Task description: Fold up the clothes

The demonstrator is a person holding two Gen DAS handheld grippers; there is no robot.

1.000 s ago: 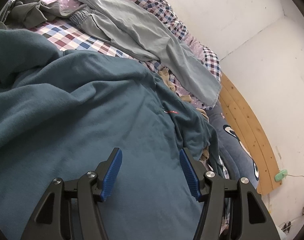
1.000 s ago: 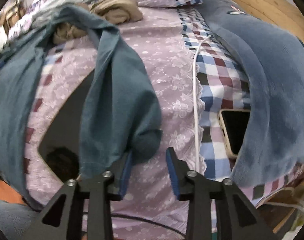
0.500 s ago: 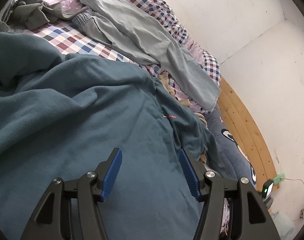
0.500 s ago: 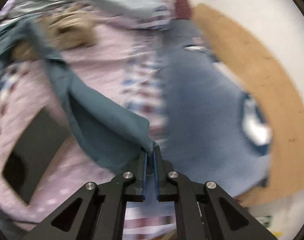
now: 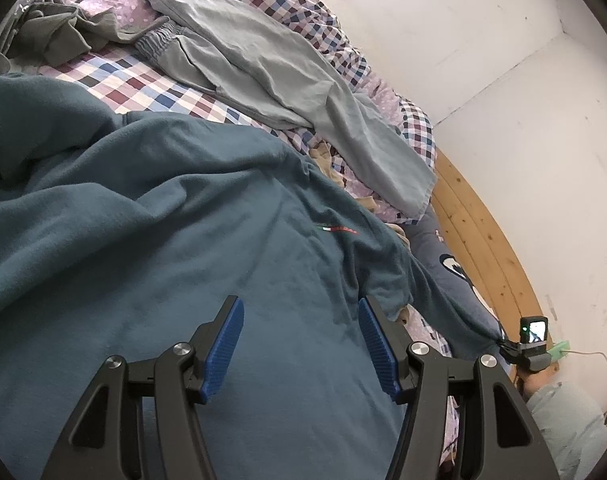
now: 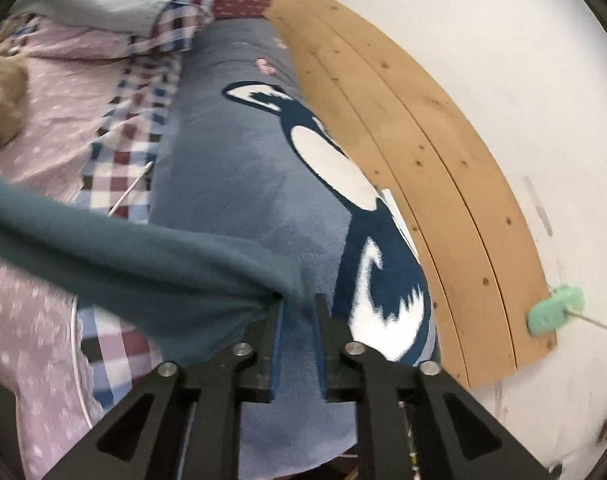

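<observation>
Left wrist view: my left gripper (image 5: pixel 301 344) hovers, jaws apart, over the teal sweatshirt (image 5: pixel 151 248).
Right gripper (image 6: pixel 298 320): I see it clamped on the sweatshirt's sleeve (image 6: pixel 135 264).

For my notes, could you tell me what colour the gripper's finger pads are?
Blue, ribbed pads; clearest in the left wrist view.

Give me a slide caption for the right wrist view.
Right gripper pulls teal sweatshirt sleeve across blue blanket.
</observation>
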